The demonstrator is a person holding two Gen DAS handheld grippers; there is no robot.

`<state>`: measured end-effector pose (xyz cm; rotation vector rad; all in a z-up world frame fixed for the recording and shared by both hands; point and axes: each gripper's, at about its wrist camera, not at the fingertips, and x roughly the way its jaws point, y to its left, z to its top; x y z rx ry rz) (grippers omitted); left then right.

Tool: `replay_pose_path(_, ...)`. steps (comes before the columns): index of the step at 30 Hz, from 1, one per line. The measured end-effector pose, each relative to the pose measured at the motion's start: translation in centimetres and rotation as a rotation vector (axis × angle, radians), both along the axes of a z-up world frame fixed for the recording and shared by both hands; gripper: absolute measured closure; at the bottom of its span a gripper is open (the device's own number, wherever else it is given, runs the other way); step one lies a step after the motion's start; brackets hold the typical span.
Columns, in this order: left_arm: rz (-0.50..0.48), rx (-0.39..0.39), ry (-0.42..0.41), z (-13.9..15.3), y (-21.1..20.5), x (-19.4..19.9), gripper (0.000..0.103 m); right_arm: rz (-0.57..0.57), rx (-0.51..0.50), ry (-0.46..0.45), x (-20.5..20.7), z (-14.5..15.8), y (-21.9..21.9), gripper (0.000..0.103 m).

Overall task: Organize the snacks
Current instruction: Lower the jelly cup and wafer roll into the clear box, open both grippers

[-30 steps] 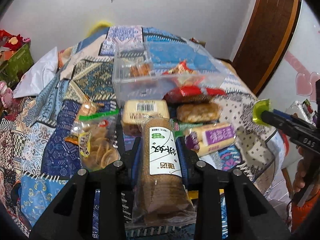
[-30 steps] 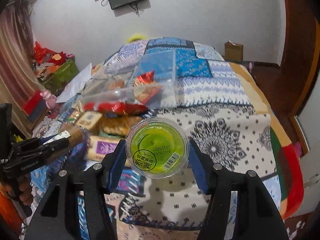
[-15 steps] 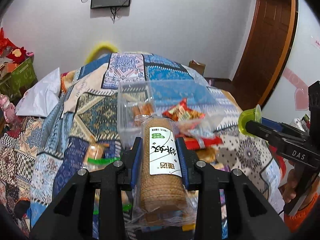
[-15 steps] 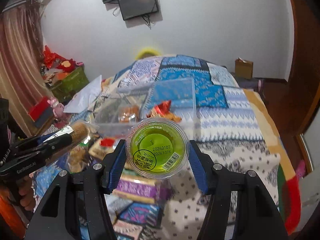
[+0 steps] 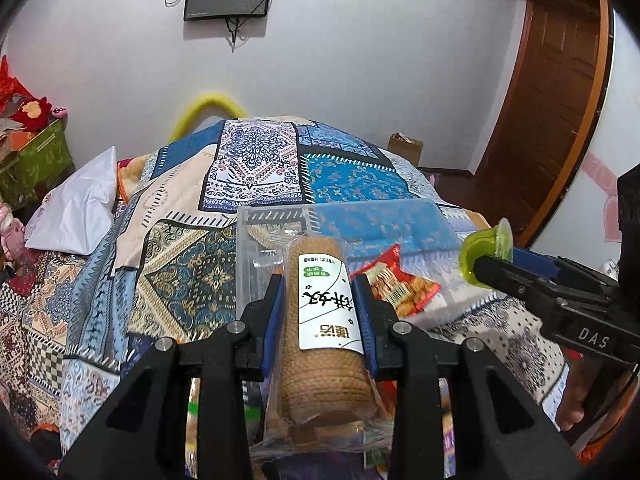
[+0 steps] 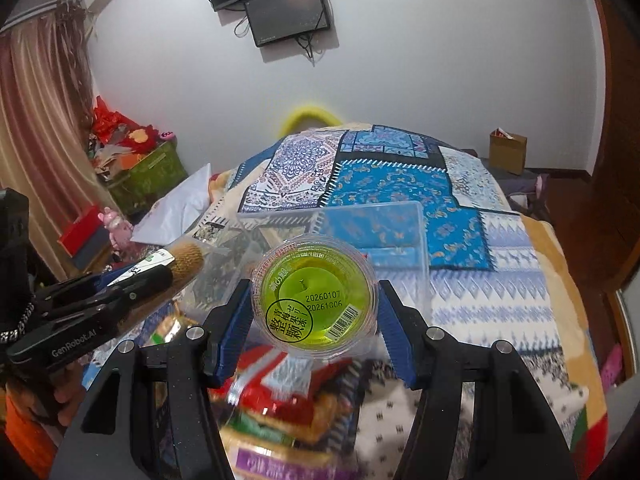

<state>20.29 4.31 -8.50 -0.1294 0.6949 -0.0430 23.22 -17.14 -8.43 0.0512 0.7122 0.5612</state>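
Left gripper (image 5: 320, 300): we see its two blue-padded jaws closed tight on one roll of round biscuits (image 5: 324, 328) in a clear wrapper with a white label, held lengthwise and lifted just before the near wall of the bin.
Right gripper (image 6: 314, 308): we see its jaws about half apart, pressed to both sides of one green jelly cup (image 6: 314, 300), its printed lid facing the camera (two date lines and a barcode show on it).
Clear plastic bin (image 5: 400, 216): one, resting on the patchwork bedspread (image 5: 248, 160), just ahead of both grippers; we count one red snack packet (image 5: 394, 280) inside it, and cannot tell what else lies in there behind the roll.
Loose snacks: under the right gripper we make out a blurred heap, with one purple-wrapped bar (image 6: 280, 464) and red wrappers (image 6: 288, 392); the blur keeps us from counting them.
Grippers together: two, side by side, each visible at the edge of the other's view, both pointing toward the bin.
Room: two dark screens on the wall in the right wrist view (image 6: 288, 12), one brown box (image 6: 508, 152) on the floor, one green basket (image 6: 152, 172) of red things.
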Motion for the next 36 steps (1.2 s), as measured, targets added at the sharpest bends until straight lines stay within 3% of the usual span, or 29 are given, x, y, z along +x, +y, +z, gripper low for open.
replay_pose_path(10, 0.018, -0.020, 0.042, -2.3, 0.8, 5.0, 0.070, 0.040, -0.053, 0.079, 4.3, -2.3, 2.8, 0.046)
replay_pose_path(19, 0.042, -0.009, 0.103, -4.9, 1.6, 8.0, 0.070, 0.119, -0.134, 0.090, 5.4, -3.7, 5.6, 0.046)
replay_pose_path(31, 0.051, -0.032, 0.140, -6.2, 2.2, 8.5, 0.069, 0.179, -0.203, 0.154, 6.3, -5.0, 7.5, 0.044)
replay_pose_path(36, 0.051, -0.027, 0.123, -5.1, 2.5, 7.6, 0.061, 0.183, -0.208, 0.164, 5.9, -4.6, 7.7, 0.043)
